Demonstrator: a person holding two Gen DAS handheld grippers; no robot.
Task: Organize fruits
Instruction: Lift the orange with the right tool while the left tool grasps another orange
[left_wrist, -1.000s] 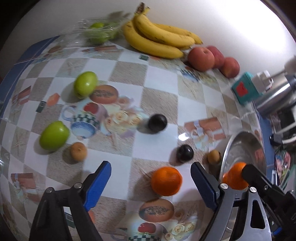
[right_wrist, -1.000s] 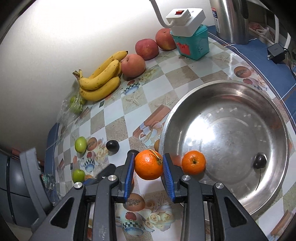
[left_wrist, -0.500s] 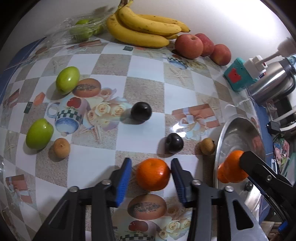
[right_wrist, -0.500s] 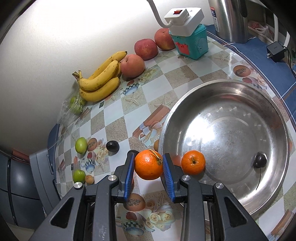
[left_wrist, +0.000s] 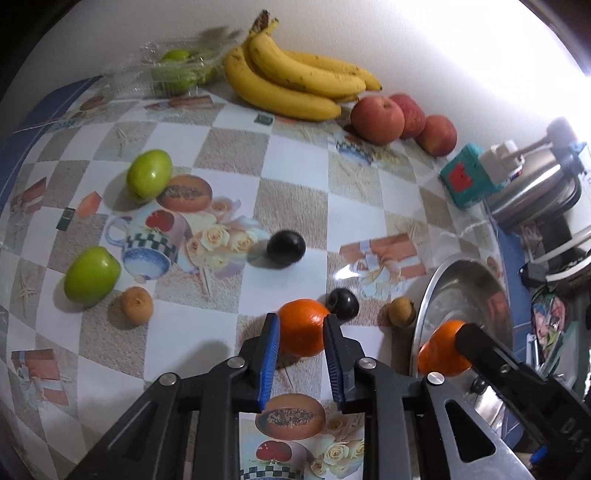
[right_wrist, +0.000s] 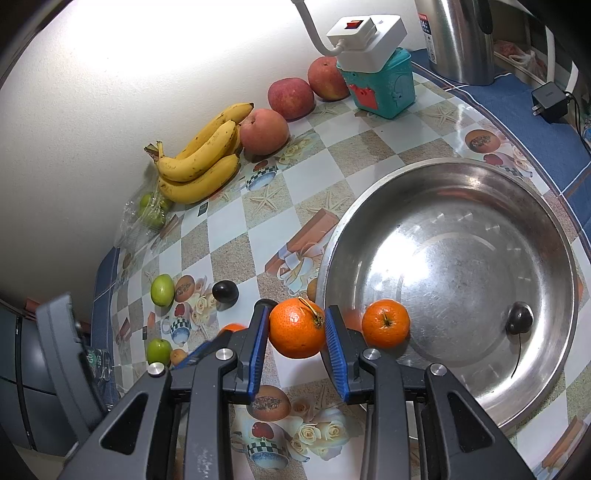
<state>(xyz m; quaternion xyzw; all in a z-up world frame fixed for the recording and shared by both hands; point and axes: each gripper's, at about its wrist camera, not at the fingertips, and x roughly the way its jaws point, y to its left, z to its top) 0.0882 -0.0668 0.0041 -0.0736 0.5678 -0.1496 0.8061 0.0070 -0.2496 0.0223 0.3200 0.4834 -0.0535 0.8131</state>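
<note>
Two oranges are clamped: left gripper (left_wrist: 301, 332) jaws on the counter orange (left_wrist: 303, 326), right gripper (right_wrist: 295, 328) jaws on the raised orange (right_wrist: 297, 328). Lift straight up, clear of the adjacent plum (left_wrist: 343, 303).

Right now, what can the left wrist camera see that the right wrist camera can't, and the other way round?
Only the left wrist view shows the left gripper shut on its orange and a small brown fruit beside the bowl. Only the right wrist view shows the bowl's inside, holding an orange and a dark plum. Both show the bananas and apples.
</note>
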